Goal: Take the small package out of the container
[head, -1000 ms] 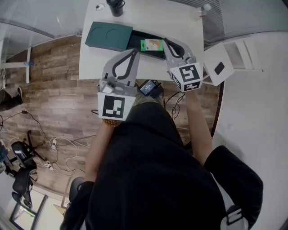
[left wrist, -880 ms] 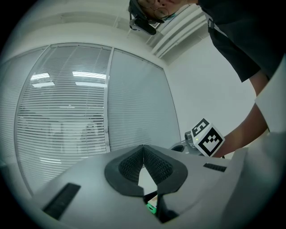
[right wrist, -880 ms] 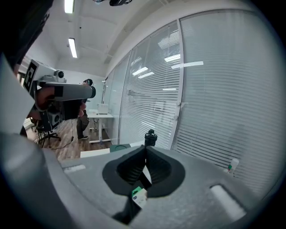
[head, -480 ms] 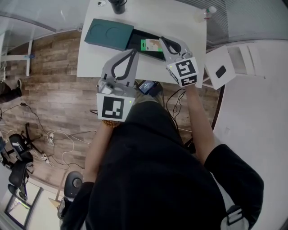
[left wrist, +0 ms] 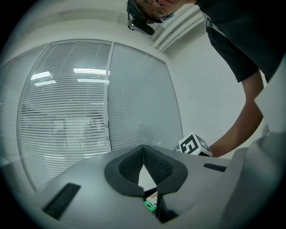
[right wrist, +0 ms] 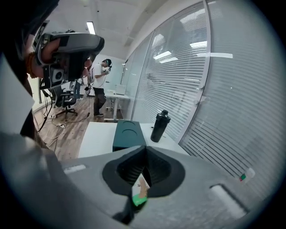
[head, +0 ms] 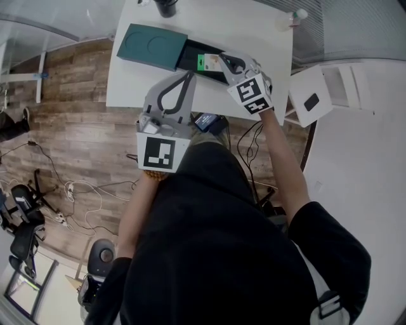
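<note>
The small green-and-white package (head: 207, 61) lies in the open black container (head: 193, 56) on the white table (head: 266, 44). The container's dark green lid (head: 151, 46) rests just to its left. My right gripper (head: 222, 58) is shut, its tips right over the package's right end, with nothing seen clamped. In the right gripper view the package (right wrist: 140, 195) shows through the gap below the closed jaws of the right gripper (right wrist: 145, 147). My left gripper (head: 188, 74) is shut too, near the table's front edge, pointing at the container. The left gripper (left wrist: 143, 146) also shows the package (left wrist: 150, 205) beneath its jaws.
A black bottle (head: 165, 7) stands at the table's far edge, also visible past the lid (right wrist: 128, 133) as bottle (right wrist: 159, 125). A small black device (head: 207, 120) hangs at the near edge. A white stand (head: 311, 95) sits right of the table. Cables lie on the wood floor (head: 70, 127).
My right gripper has moved forward and left, from the table's near edge to over the package in the container. The left gripper has hardly shifted.
</note>
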The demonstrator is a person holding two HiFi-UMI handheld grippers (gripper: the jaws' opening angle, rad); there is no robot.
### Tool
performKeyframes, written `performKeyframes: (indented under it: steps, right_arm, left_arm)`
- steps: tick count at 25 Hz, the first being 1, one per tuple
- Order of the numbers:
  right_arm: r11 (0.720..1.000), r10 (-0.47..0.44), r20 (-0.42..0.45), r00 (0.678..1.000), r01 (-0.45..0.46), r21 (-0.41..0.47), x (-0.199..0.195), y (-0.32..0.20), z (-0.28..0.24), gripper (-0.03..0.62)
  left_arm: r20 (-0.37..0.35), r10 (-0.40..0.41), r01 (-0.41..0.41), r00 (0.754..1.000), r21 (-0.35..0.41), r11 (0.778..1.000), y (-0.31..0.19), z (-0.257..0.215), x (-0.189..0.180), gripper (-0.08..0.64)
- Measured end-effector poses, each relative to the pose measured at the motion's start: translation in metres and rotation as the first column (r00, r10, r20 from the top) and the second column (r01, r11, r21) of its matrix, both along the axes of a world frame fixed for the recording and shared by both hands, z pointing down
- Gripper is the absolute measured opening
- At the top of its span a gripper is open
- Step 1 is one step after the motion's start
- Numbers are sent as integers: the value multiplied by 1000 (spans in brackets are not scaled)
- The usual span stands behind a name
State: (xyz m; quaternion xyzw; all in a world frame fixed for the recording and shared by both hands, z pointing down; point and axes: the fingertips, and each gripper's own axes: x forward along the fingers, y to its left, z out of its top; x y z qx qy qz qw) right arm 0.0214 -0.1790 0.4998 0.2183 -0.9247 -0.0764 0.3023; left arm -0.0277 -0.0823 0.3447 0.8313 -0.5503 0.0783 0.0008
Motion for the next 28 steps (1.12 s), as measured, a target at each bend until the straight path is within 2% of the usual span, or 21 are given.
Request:
performKeyframes:
  steps: [6,17,19,28]
  right_arm:
    - [999,-45,-75,996,46,11,-4,-5,19,0]
    - [995,-98,-185,978,92,-39,-4,-13,68,10]
    - [992,-118,-207,971,109,-57,-3,-14,76,39]
    - [974,-225,-315,922,208,-85,-8,-13,105,75]
  left_arm:
    - [2,-12,12,1000,-2,1000,0,3,-3,2]
    - [3,-55,55,998,7,998,-3,6,-20,2]
    - [6,-59,59,998,-1,998,-4,9,-21,2]
    - [10,-74,74,997,3,997,-9,11,-29,2]
